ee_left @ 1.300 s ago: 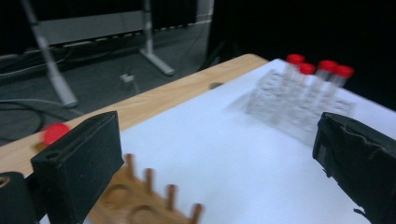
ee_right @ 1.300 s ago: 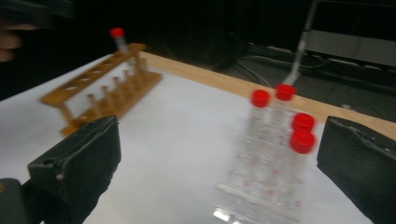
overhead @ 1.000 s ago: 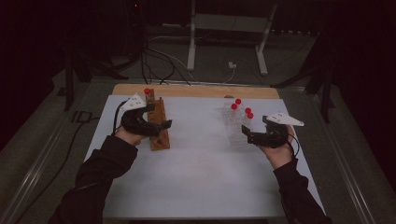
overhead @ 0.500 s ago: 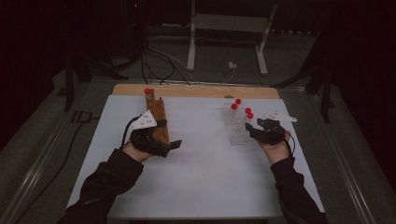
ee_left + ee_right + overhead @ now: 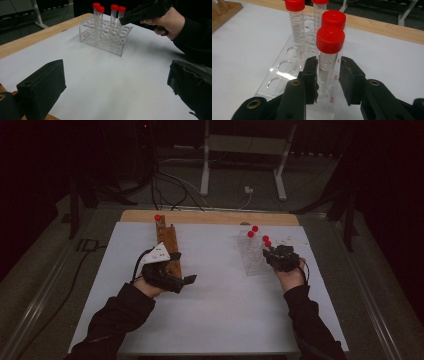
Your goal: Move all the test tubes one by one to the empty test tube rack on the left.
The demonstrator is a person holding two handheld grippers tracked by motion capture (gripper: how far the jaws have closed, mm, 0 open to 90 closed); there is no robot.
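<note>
Right now the right tool point(image 5: 329, 75) has its two black jaws around the nearest red-capped tube point(image 5: 329, 53), which stands upright in the clear plastic rack point(image 5: 287, 72); the jaws have just been closing, the left one looks to touch the tube's wall, while a sliver of space seems to remain at the right one. Red lettering runs along the rack's edge beside the holes: A4, A5 and A6 on the near side, C3 at about 9 o'clock of the tube. Fine graduation marks ring the tubes, too small to read. Seen from the high view, the rack point(image 5: 252, 257) sits toward 2 o'clock on the white tabletop point(image 5: 215, 320), four red caps showing. The left tool point(image 5: 110, 87) stands wide with nothing between its jaws, beside a wooden rack point(image 5: 170, 245) at 10 o'clock, which carries one red-capped tube point(image 5: 157, 218) at its far end
</note>
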